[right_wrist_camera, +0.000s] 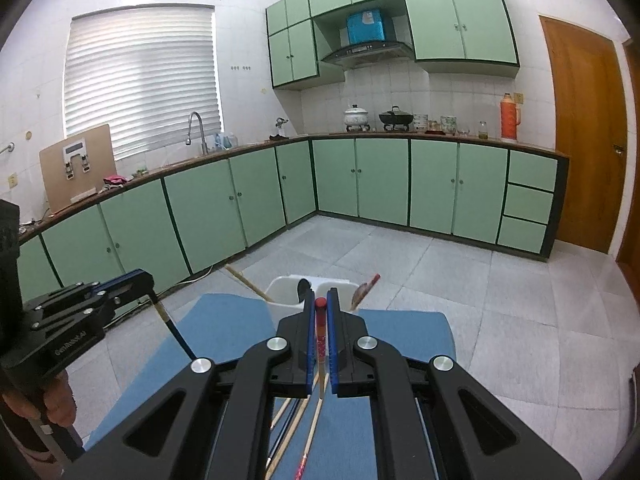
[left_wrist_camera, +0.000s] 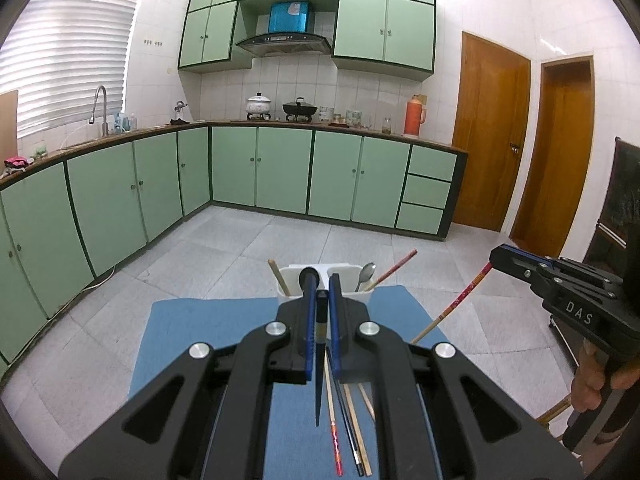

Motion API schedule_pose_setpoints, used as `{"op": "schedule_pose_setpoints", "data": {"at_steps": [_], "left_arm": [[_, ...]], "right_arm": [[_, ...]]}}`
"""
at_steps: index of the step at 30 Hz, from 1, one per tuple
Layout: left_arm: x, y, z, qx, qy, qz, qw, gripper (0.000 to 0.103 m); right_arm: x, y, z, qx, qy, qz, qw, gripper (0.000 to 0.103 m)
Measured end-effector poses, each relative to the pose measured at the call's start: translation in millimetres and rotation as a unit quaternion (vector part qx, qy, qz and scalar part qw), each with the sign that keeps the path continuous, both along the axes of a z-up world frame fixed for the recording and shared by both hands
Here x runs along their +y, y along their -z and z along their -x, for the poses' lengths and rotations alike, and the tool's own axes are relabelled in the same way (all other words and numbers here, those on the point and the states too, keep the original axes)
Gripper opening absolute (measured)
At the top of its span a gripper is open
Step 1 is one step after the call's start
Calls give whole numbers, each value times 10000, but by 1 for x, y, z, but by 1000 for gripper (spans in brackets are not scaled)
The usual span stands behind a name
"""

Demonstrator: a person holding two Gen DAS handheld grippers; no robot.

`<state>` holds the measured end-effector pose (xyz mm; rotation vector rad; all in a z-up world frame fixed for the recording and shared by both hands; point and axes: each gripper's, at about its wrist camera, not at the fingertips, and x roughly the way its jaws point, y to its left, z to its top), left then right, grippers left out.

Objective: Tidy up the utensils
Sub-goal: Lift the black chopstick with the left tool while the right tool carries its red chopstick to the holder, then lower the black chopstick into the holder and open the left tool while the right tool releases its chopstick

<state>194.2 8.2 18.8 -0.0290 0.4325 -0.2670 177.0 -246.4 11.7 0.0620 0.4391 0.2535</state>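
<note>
The left gripper (left_wrist_camera: pixel 323 286) has its fingers pinched on a dark chopstick (left_wrist_camera: pixel 319 368), holding it near its thick end so the thin tip hangs down toward the blue mat (left_wrist_camera: pixel 208 340). The right gripper (right_wrist_camera: pixel 320 300) is pinching a red chopstick (right_wrist_camera: pixel 320 344) the same way, thick end up and thin end down. Both sticks are lifted off the mat (I think so they can drop tip-first into a cup).

The white holder (left_wrist_camera: pixel 364 298) stands at the far edge of the mat, at 12 o'clock from both grippers. It has two cups. From the left camera, the cup at 11 o'clock has a wooden chopstick (left_wrist_camera: pixel 279 278) leaning in it. The cup at 1 o'clock has a spoon (left_wrist_camera: pixel 366 276) and another red stick (left_wrist_camera: pixel 394 270). So it looks like some things are already put away.

More chopsticks (left_wrist_camera: pixel 352 428) lie loose on the mat under the grippers, close together and almost in a row. Those are the ones left to sort. The next step is probably lowering each held stick into a cup, and the tips must go inside the rim, not bump it.
</note>
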Motion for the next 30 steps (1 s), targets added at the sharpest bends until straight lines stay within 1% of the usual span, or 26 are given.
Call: {"op": "schedule_pose_setpoints", "data": {"at_steps": [11, 20, 25, 30], "left_arm": [[-7, -23, -19, -211, 38, 84, 9997, 5], [-16, -54, -41, -539, 43, 160, 9984, 5], [-20, -75, -59, -728, -2, 243, 9970, 5], [-22, -92, -83, -927, -154, 236, 9953, 5]], "right_arm": [[1, -27, -21, -257, -106, -85, 9996, 6], [1, -47, -47, -424, -117, -75, 9990, 6], [1, -58, -65, -496, -112, -97, 9987, 6], [0, -63, -85, -496, -64, -117, 9987, 6]]}}
